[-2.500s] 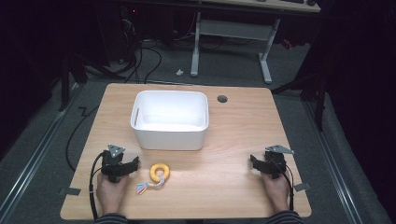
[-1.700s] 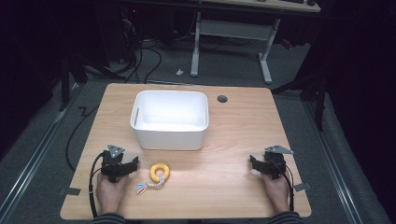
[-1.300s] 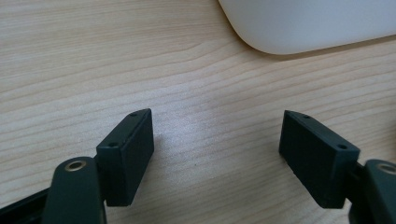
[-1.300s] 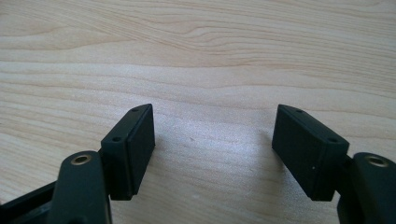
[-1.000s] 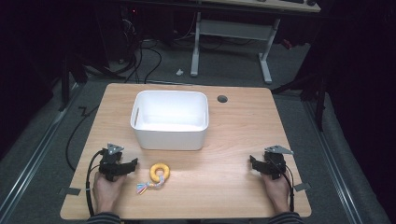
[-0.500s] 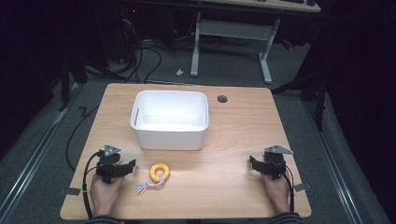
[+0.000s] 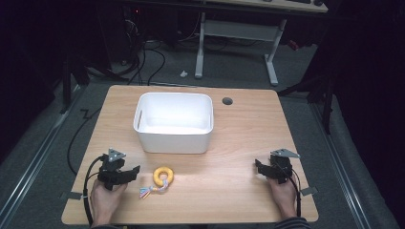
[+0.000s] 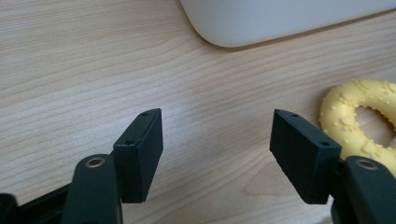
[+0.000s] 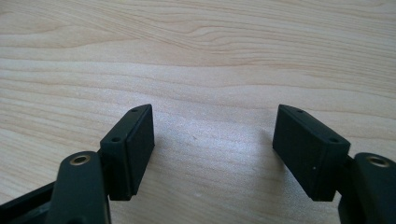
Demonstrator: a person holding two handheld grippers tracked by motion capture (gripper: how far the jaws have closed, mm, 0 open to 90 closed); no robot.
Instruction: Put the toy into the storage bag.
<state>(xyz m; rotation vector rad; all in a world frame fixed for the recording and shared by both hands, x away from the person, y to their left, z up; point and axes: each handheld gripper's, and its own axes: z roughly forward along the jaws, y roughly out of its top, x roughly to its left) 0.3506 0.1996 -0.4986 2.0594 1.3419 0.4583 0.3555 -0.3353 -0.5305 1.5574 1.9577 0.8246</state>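
Your two grippers sit low on the table, a yellow ring toy near the left one.

Your left gripper (image 7: pixel 128 173) points toward the ring toy (image 7: pixel 163 175), close beside it but apart; its jaws have just been closing, nothing between them. A frayed rope tail (image 7: pixel 149 191) trails from the toy. The white bin (image 7: pixel 174 122) stands behind it. Your right gripper (image 7: pixel 260 168) rests well apart on the wooden table (image 7: pixel 229 191).

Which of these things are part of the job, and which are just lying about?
Part of the job:
- yellow ring toy, nearest the left tool, whose jaws have just been closing with nothing between them
- white bin, likely where it goes

Just lying about:
- table hole
- desk legs and cables on the floor behind
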